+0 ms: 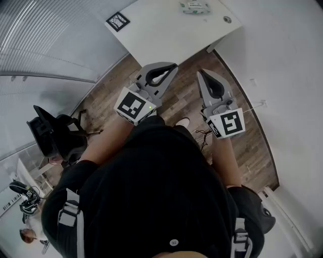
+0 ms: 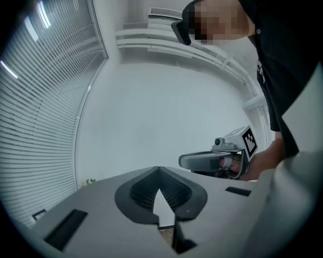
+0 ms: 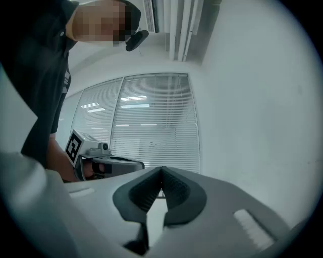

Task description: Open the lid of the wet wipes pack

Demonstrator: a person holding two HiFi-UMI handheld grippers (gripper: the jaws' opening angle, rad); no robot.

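— Where does the wet wipes pack (image 1: 194, 6) lie?
— At the top centre of the head view, on the white counter (image 1: 166, 30), its long axis across the frame, well beyond both grippers.
— And the fingers?
— The left gripper (image 1: 170, 65) and the right gripper (image 1: 201, 73) have theirs pressed together, empty, level above the wooden floor (image 1: 252, 146). Neither looks clearly nearer.
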